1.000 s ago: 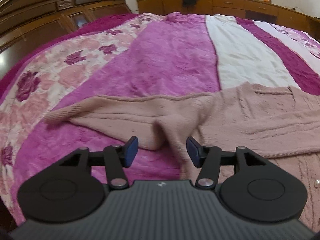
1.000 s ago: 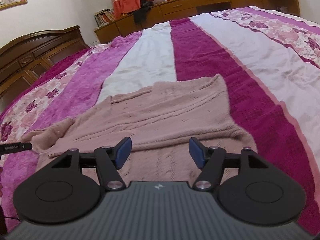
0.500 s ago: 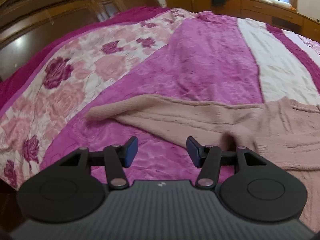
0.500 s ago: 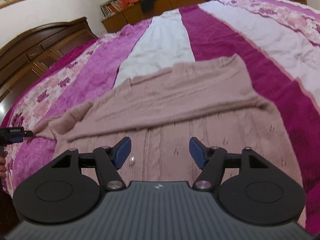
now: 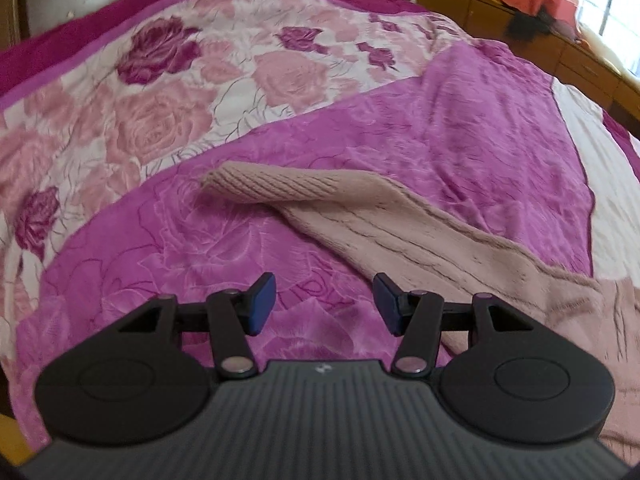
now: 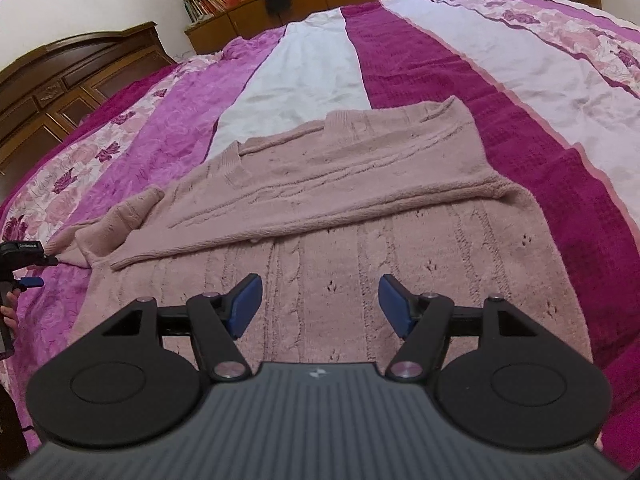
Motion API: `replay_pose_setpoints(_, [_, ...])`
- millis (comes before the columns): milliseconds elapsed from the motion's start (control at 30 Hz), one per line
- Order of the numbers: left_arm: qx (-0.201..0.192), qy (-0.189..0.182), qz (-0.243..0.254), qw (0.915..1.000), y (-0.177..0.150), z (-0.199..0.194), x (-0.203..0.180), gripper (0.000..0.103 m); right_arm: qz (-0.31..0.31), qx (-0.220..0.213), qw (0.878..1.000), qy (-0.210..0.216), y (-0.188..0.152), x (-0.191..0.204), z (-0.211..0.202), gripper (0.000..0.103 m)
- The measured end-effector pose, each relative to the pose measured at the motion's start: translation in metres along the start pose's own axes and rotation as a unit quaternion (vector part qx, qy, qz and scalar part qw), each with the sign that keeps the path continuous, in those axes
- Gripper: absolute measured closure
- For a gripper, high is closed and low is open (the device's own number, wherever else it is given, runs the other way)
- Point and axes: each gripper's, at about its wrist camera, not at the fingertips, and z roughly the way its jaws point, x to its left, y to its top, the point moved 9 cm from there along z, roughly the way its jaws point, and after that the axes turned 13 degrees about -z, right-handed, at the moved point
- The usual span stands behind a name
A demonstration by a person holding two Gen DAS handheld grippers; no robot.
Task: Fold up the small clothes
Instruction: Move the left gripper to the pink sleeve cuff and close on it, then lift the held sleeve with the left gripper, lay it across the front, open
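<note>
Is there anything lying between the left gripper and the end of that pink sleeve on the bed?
Nothing visible. The left gripper is open and empty, and only bare bedspread lies between it and the sleeve cuff. The sleeve runs flat out from the sweater, with nothing on top of it.

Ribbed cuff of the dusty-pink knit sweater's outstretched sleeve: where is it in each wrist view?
Left wrist: the ribbed cuff lies centre-left on the bright purple blanket stripe, ahead of the open left tongs, not between them.
Right wrist: the same cuff sits at the far left edge, mid-height, its tip beside the left tongs; sweater body fills the centre.
Shared landmark: the white blanket stripe.
</note>
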Motion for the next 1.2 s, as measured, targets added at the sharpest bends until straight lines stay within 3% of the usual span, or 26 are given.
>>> replay_pose_setpoints(233, [0.010,-0.019,-0.069,0.9974,0.005,0.025,0.011,0.047,-0.013,0.004,1.000,-0.009,0.001,0.005,0.004,0.032])
replay_pose_setpoints(500, [-0.009,-0.037,-0.094,0.9948,0.022,0.048,0.000,0.037,-0.008,0.014,1.000,-0.023,-0.003,-0.001,0.009,0.032])
replay_pose_setpoints(833, [-0.022,-0.061,-0.084,0.9943,0.026,0.070,-0.016,0.037,-0.005,0.024,0.999,-0.032,-0.006,-0.003,0.017,0.032])
replay_pose_setpoints(867, [-0.024,-0.063,-0.084,0.9942,0.026,0.069,-0.017,0.039,-0.005,0.025,0.999,-0.032,-0.007,-0.003,0.018,0.032])
replay_pose_setpoints(933, [-0.030,-0.054,-0.074,0.9953,0.026,0.069,-0.017,0.064,-0.003,0.028,0.999,-0.032,-0.008,-0.003,0.020,0.032])
replay_pose_setpoints(967, [-0.031,-0.044,-0.066,0.9963,0.026,0.069,-0.016,0.085,-0.002,0.029,0.999,-0.032,-0.008,-0.004,0.021,0.032])
replay_pose_setpoints(1100, [-0.038,-0.073,-0.089,0.9925,0.032,0.058,-0.008,0.091,-0.001,0.027,0.999,-0.033,-0.008,-0.004,0.020,0.032])
replay_pose_setpoints(1200, [-0.071,-0.097,-0.094,0.9883,0.043,0.033,-0.005,0.091,0.000,0.023,0.999,-0.033,-0.007,-0.005,0.018,0.032])
